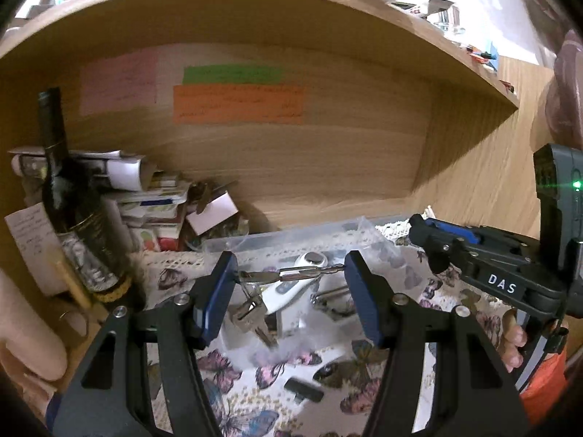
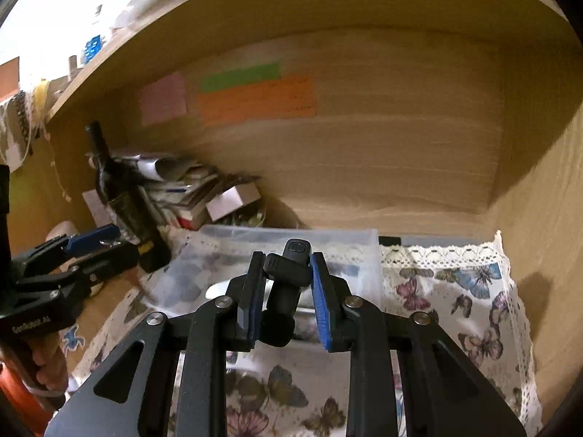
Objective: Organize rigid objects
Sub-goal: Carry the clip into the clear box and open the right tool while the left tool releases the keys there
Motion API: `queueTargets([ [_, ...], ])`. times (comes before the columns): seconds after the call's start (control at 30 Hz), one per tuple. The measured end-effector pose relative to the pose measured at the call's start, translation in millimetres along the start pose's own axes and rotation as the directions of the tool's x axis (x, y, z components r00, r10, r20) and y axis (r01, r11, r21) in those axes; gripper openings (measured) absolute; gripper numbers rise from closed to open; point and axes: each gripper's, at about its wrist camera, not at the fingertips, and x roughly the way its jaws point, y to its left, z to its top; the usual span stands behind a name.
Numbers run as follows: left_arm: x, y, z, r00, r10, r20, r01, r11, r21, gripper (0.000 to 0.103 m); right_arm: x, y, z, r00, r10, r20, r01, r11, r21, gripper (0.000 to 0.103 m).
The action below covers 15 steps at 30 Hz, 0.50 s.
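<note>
left gripper [image 1: 289,276] pinching key bunch [image 1: 288,274] crosswise, end to end | right gripper [image 2: 286,284] clamped on black clip [image 2: 288,276], upright | clear plastic bin [image 2: 291,235] directly ahead, below both

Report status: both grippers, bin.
Left gripper spans keys, bit crosswise. Right gripper shut on black fob. Both over clear bin. Bottle left.

Both wrist views look close along their fingers into the wooden shelf nook [image 1: 291,153], sharing the butterfly cloth [image 2: 455,298] and sticky notes [image 1: 238,103].
</note>
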Motion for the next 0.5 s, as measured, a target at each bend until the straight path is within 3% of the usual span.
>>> queueTargets([
  [0.27, 44.9, -2.7, 5.0, 0.998, -0.012, -0.062, 0.013, 1.0, 0.003, 0.06, 37.6, -6.1, 0.1, 0.997, -0.036, -0.069, 0.036, 0.999, -0.008, 0.022],
  [0.5, 82.8, -0.1, -7.6, 0.983, -0.03, -0.18, 0.026, 0.999, -0.023, 0.06, 73.5, -13.8, -16.9, 0.984, -0.054, -0.171, 0.051, 0.998, -0.021, 0.022],
])
